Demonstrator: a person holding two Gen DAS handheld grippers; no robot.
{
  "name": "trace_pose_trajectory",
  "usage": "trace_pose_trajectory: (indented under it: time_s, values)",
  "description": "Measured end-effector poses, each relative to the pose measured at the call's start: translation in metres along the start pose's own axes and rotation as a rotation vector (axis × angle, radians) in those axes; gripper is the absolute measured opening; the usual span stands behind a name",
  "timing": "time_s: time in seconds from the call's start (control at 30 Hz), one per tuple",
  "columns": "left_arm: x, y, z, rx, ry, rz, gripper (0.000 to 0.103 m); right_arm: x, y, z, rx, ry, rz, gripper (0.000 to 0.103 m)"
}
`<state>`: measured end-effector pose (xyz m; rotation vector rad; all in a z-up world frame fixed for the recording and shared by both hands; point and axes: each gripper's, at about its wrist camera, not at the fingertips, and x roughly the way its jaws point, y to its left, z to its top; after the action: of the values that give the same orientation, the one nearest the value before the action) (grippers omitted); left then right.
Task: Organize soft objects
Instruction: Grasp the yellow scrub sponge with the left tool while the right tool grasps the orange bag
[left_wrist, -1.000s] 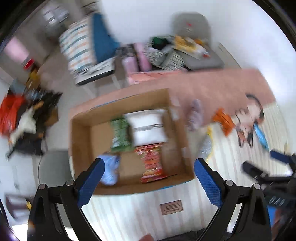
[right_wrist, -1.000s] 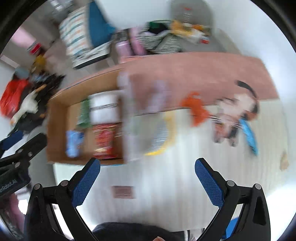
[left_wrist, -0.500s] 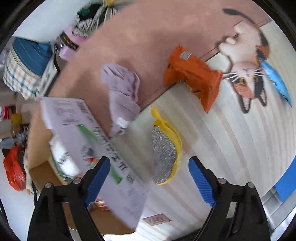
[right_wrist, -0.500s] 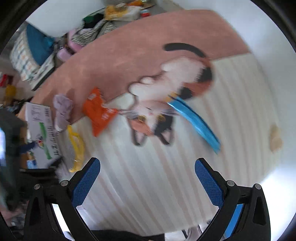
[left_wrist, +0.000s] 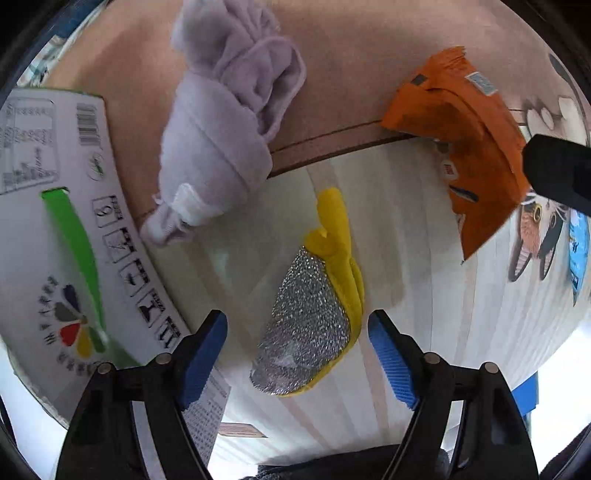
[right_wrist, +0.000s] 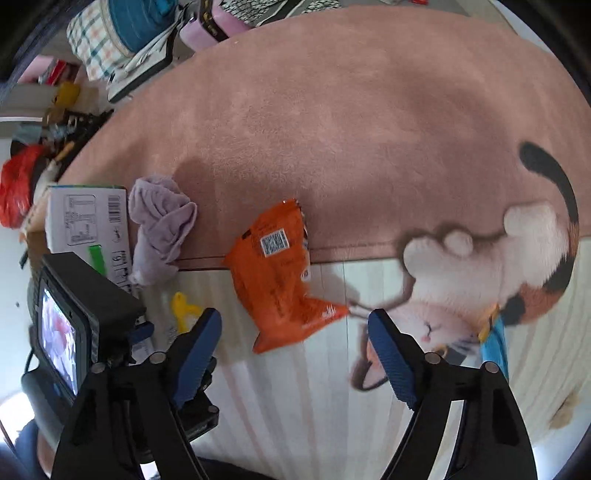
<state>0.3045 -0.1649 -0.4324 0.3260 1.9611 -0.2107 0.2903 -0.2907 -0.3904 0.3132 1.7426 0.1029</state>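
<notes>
A yellow and silver scrub pad (left_wrist: 310, 325) lies on the striped mat. My left gripper (left_wrist: 297, 354) is open and hovers right over it, the pad between the fingers. A lilac cloth (left_wrist: 221, 136) lies bunched beside the cardboard box (left_wrist: 48, 236); it also shows in the right wrist view (right_wrist: 159, 225). An orange snack pouch (left_wrist: 472, 147) lies to the right. My right gripper (right_wrist: 295, 350) is open and empty, just short of the orange pouch (right_wrist: 280, 277). The left gripper's body (right_wrist: 77, 325) hides most of the pad there.
A pink rug with a cat picture (right_wrist: 480, 280) covers the floor. A blue packet (right_wrist: 495, 347) lies by the cat's head. Bags, folded laundry (right_wrist: 110, 33) and clutter (right_wrist: 22, 184) line the far left edge. The box (right_wrist: 85, 229) stands at the left.
Both grippers swung away from the box and dropped toward the floor. The left one closed in on the scrub pad; the right one moved toward the orange pouch.
</notes>
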Motion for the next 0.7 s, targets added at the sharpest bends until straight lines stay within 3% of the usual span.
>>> trace_pose_trajectory:
  time_s: [0.13,0.2,0.23,0.27,0.3,0.33,0.43,0.57,0.7]
  values:
    - [0.013,0.007,0.004,-0.031,0.04,-0.025,0.077,0.02,0.0,0.007,0.0,0.058,0.071,0.075]
    - [0.016,0.005,0.006,-0.032,0.047,0.005,0.076,0.029,-0.002,0.009,0.008,0.078,0.098,0.071]
    - [0.018,0.002,0.006,-0.025,0.05,0.019,0.076,0.031,-0.001,0.011,0.005,0.082,0.11,0.067]
    - [0.019,0.002,0.007,-0.022,0.046,0.02,0.076,0.034,-0.001,0.01,0.006,0.095,0.137,0.051]
    - [0.019,-0.001,0.006,-0.02,0.039,0.013,0.076,0.035,-0.002,0.01,0.017,0.106,0.16,0.042]
    - [0.018,-0.003,0.007,-0.019,0.036,0.012,0.076,0.035,-0.004,0.008,0.025,0.113,0.173,0.04]
    - [0.016,-0.002,0.004,-0.024,0.031,0.0,0.076,0.027,-0.009,0.0,0.025,0.09,0.118,0.037]
    - [0.015,-0.004,-0.006,-0.022,0.03,-0.029,0.075,0.018,-0.016,-0.018,-0.007,0.089,-0.069,0.036]
    - [0.019,-0.01,-0.032,0.016,0.028,-0.066,0.076,0.017,-0.025,-0.028,0.019,0.096,-0.067,0.041]
